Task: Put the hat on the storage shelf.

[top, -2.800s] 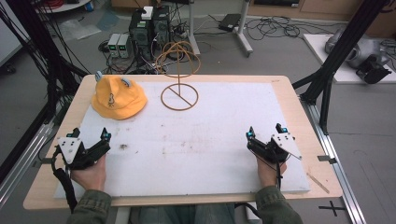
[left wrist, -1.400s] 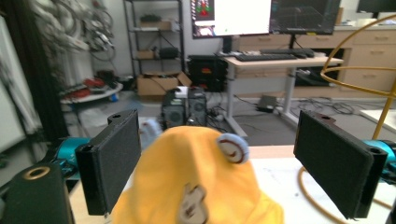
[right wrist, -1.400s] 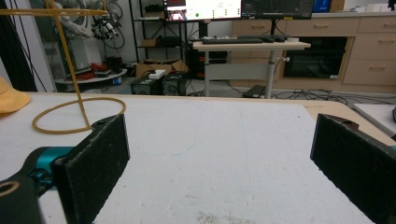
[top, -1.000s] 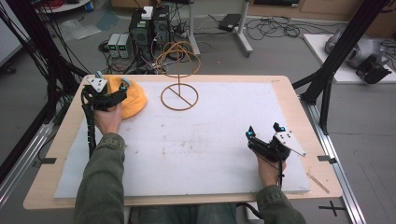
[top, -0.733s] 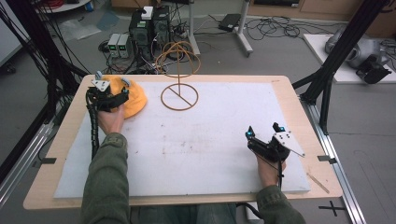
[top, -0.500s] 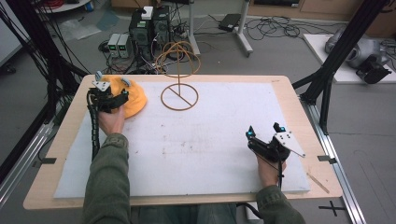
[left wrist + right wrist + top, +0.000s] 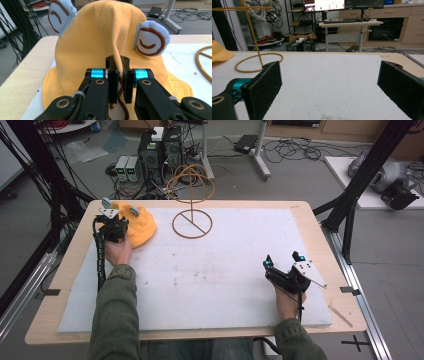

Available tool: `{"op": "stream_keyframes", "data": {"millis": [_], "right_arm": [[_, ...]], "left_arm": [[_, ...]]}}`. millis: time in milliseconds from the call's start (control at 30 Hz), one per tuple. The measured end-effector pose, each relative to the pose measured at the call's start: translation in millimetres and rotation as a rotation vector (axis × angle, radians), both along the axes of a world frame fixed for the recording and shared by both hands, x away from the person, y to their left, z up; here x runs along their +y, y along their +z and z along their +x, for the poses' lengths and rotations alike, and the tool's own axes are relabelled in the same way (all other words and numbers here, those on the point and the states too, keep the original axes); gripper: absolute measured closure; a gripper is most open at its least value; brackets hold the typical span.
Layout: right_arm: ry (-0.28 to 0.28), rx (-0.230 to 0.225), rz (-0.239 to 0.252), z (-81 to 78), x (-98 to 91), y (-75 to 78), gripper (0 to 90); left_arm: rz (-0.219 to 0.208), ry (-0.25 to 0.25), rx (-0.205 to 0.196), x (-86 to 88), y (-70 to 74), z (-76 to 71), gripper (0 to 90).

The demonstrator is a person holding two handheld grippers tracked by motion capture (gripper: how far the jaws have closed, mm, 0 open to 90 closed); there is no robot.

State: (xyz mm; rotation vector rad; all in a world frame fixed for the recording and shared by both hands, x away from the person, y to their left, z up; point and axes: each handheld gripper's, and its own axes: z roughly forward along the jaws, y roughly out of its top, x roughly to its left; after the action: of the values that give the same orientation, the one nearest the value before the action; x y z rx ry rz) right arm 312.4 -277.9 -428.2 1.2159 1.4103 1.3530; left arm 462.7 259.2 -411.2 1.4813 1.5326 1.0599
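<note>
Left gripper [image 7: 119,86] is pinching a raised fold of the yellow hat [image 7: 100,50]; its jaws have just been closing and are now pressing a thin ridge of fabric between the pads. Risk: the bite is looking shallow, only that one crease, so the cloth may be slipping out on a lift, or the soft hat may be sagging and dragging its brim across the white mat [image 7: 225,270]. A swing toward the wire stand [image 7: 192,222], sitting just off to the gripper's side, could be snagging the brim on the ring base. Right gripper [image 7: 282,270] is resting well apart near the table's near edge, jaws spread wide with nothing between them. The hat is sitting directly in front of the left gripper, rising beyond the jaws: soft yellow cotton, floppy brim, two pale-blue ears [image 7: 150,37] with brown spiral stitching.
</note>
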Motion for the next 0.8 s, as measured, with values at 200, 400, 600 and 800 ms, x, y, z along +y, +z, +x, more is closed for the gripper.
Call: {"op": "stream_keyframes", "data": {"millis": [200,400,600,800], "right_arm": [[0.0,-0.002,-0.002,0.2,0.1,-0.1,5.2],[-0.003,-0.001,0.004,-0.3,0.0,0.3,5.2],[-0.003,-0.009,0.008,-0.1,1.3,0.5,5.2],[-0.001,-0.01,0.01,0.8,3.2,0.6,5.2]], "left_arm": [[0.005,-0.014,-0.138,-1.0,20.5,-14.8,86.8],[-0.049,-0.056,-0.331,3.3,57.6,-41.8,86.8],[-0.069,-0.078,-0.531,12.1,93.4,-69.2,86.7],[-0.086,-0.112,-0.552,5.4,115.6,-73.5,86.6]]}}
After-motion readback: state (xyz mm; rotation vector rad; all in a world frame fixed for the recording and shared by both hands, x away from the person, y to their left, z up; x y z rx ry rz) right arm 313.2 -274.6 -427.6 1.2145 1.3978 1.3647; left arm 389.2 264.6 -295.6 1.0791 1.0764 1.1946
